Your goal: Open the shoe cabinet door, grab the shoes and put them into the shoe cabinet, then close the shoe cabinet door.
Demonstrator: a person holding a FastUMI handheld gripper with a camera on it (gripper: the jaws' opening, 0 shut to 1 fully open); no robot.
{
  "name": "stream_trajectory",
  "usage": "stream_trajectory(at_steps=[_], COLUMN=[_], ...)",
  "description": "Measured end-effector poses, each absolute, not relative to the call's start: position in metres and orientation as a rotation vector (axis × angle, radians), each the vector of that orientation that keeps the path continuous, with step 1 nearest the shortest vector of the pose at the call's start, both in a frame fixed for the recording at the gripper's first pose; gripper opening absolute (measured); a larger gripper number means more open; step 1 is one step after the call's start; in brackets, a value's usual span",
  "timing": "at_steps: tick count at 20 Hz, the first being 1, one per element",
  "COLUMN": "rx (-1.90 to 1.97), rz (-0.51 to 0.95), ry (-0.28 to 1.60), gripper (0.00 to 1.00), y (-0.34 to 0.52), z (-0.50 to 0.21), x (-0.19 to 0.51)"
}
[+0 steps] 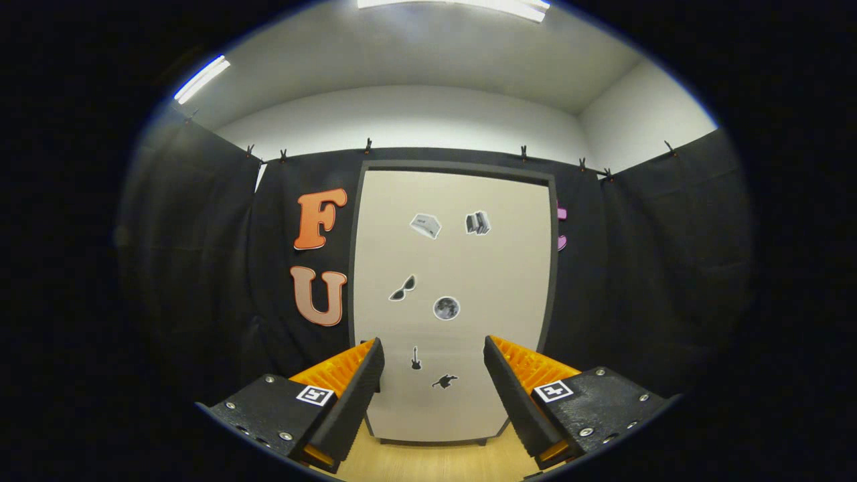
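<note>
One shoe cabinet door [455,268] closed, six stickers [446,308] on it, one claw [434,375] released, fingers apart ahead of it

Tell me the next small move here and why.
Probably ease the hand-held gripper forward toward the left edge of the shoe cabinet door. The door looks closed and lies beyond the fingers, which are spread open and hold nothing.

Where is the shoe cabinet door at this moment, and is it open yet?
In the gripper view, the shoe cabinet door stands shut straight beyond the open gripper, against the black cloth wall, on the wooden floor.
</note>
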State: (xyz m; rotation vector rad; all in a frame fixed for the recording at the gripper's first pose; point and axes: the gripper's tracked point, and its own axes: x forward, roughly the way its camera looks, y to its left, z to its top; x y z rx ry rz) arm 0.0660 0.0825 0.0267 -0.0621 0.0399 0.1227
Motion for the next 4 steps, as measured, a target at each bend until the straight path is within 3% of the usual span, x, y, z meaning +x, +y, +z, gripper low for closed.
stream_trajectory(at_steps=[4], rx=[-0.042], rz=[0.077], ry=[0.034], gripper=[0.93], y=[0.051], z=[0.032], x=[0.025])
